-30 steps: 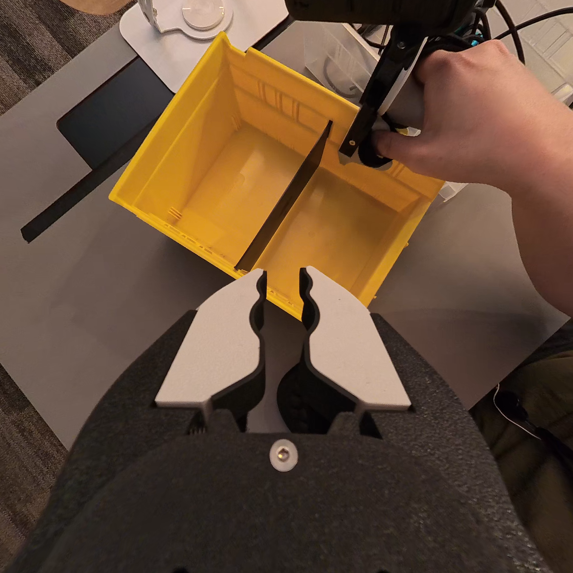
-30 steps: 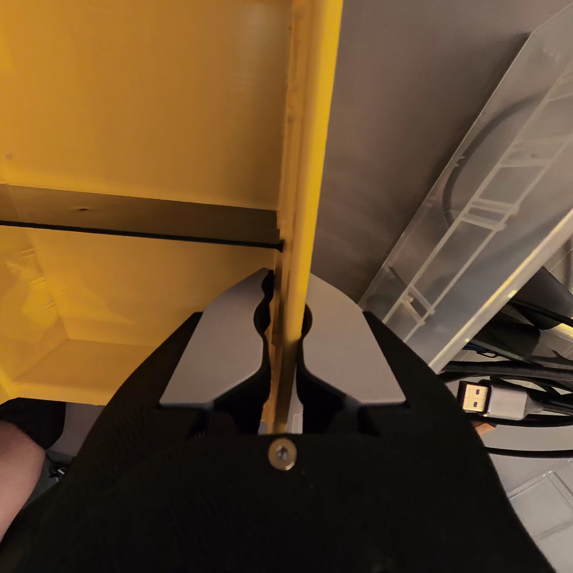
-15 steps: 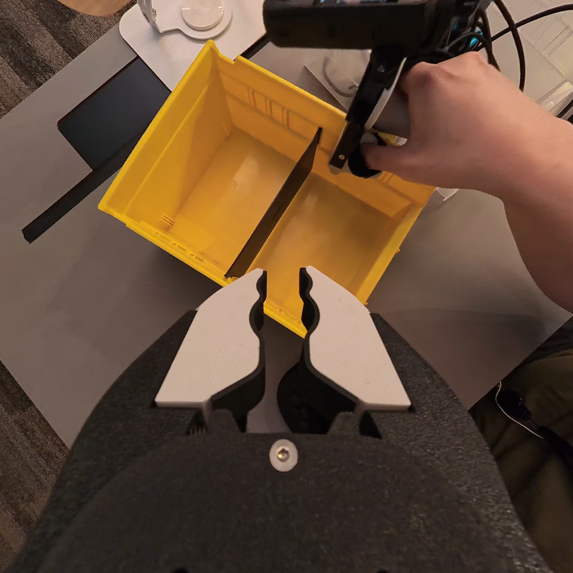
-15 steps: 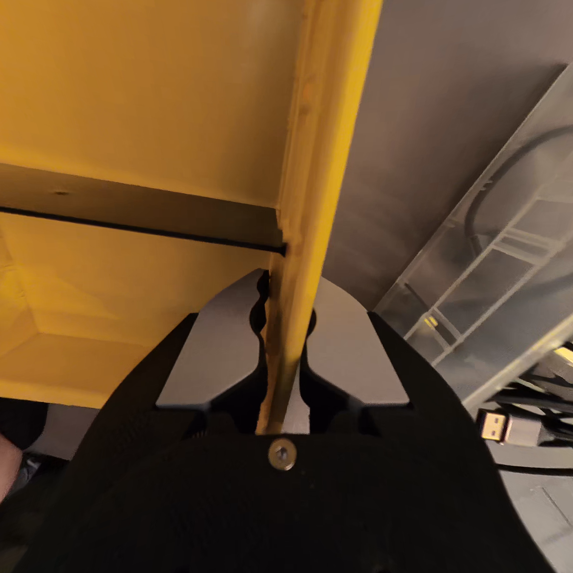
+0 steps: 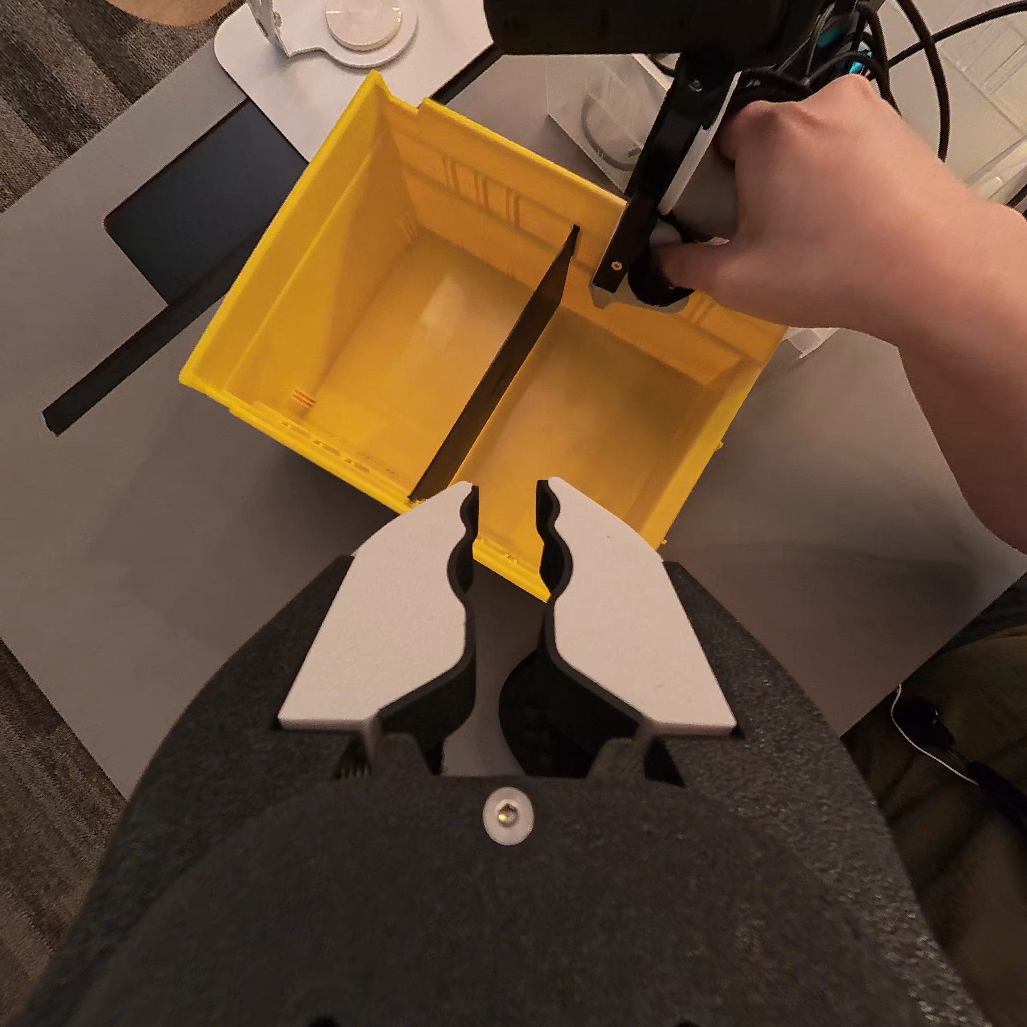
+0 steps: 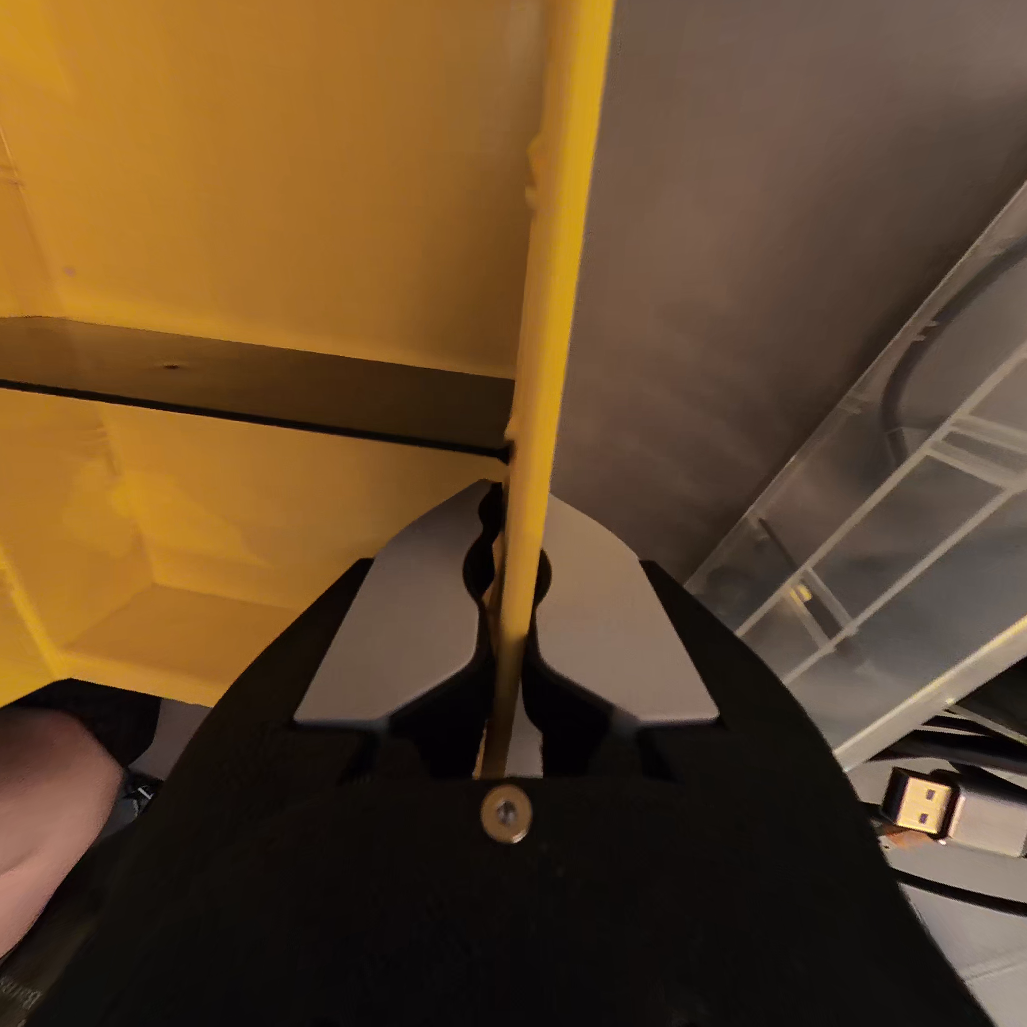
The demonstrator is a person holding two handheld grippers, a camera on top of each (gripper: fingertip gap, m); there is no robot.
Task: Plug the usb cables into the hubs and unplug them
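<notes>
Gripping the far rim of a yellow divided bin, the right gripper pinches the thin plastic wall between its grey fingers, one inside the bin and one outside. The bin sits on a grey table, angled toward the table's far edge, and both its compartments, split by a black divider, are bare. Judging by this, the step in hand is preparatory: shifting the bin, not yet any plugging. No hub shows in either view.

The left gripper hovers above the bin's near rim, its fingers spread with a clear gap and nothing between them. A hand works the right gripper's handle over the far right corner of the bin.

Only the right wrist view shows the task's own thing: a USB cable plug, metal end bare, lying beside a clear plastic tray near the table's right side, among dark cords. The left wrist view instead gives the whole layout: a dark pad and a white stand at the far left corner.

The next move likely calls for letting go of the rim, then reaching to the plug and taking it squarely by its housing.
</notes>
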